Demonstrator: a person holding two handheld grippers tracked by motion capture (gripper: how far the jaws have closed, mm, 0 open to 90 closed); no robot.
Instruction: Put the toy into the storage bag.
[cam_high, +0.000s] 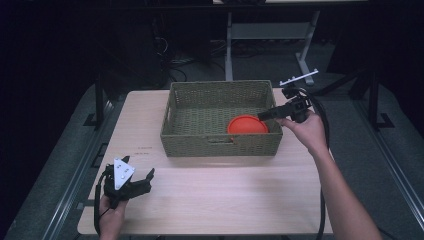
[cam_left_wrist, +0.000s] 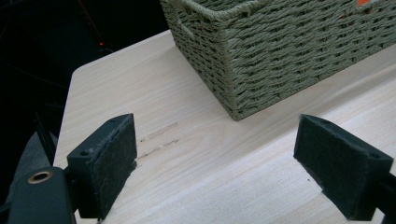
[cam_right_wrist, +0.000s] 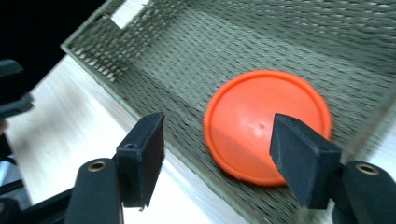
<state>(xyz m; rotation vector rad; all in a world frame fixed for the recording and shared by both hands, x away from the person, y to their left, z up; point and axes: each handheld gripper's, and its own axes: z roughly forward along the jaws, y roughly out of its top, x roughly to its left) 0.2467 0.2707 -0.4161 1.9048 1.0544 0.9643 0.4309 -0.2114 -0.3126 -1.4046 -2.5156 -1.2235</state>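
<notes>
Left tongs (cam_left_wrist: 215, 158) wide open, right tongs (cam_right_wrist: 217, 158) empty

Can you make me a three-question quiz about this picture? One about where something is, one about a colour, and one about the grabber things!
1. Where is the round disc?
A. inside the woven basket
B. on the bare table
C. on the floor

2. What colour is the disc?
A. blue
B. orange
C. green

3. How are the right gripper's jaws?
A. squeezing the disc
C. clamped on the basket's rim
B. open, holding nothing

Answers:
1 A, the disc lies flat on the basket's bottom near its right end.
2 B, it shows bright orange against the green weave.
3 B, the pads stand apart above the disc with nothing between them.
</notes>
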